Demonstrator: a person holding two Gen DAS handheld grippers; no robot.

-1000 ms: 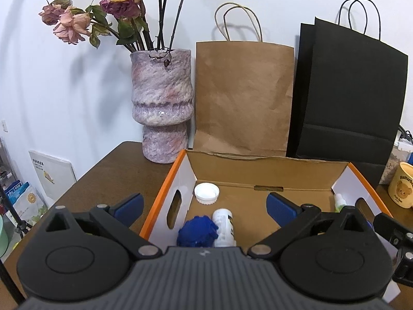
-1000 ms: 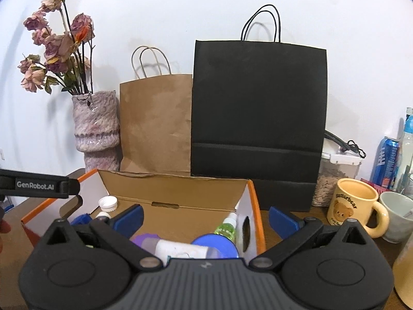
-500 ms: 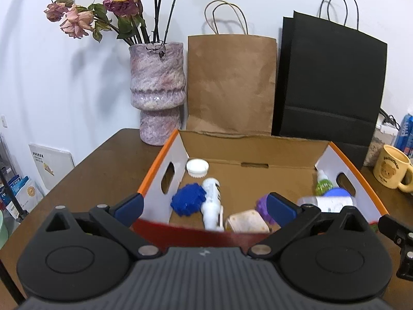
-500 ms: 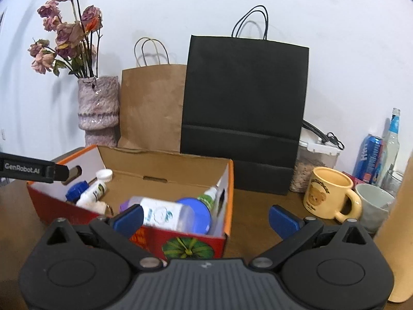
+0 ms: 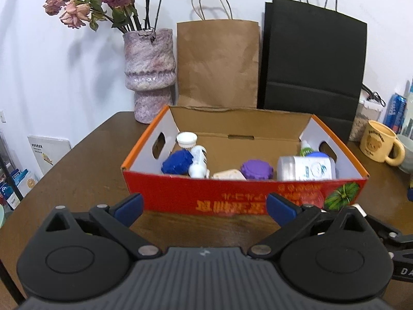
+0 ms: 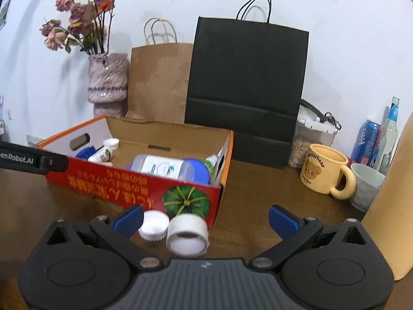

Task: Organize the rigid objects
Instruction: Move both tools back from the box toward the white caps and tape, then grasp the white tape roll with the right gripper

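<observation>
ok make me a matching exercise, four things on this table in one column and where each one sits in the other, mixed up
Things:
1. purple lid
2. tape roll
3. bear mug
4. vase

Places:
A. on the table in front of the box
B. right of the box, beside a grey cup
C. inside the box
D. behind the box's left corner

Pairs: 1-C, 2-A, 3-B, 4-D

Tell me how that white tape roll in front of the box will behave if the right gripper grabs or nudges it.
The tape roll looks stiff and hollow, so probably light and easy to pinch across its width. It seems to rest on its curved side on the table, so a nudge may send it rolling. The white cap lies right beside it and might get bumped.
</observation>
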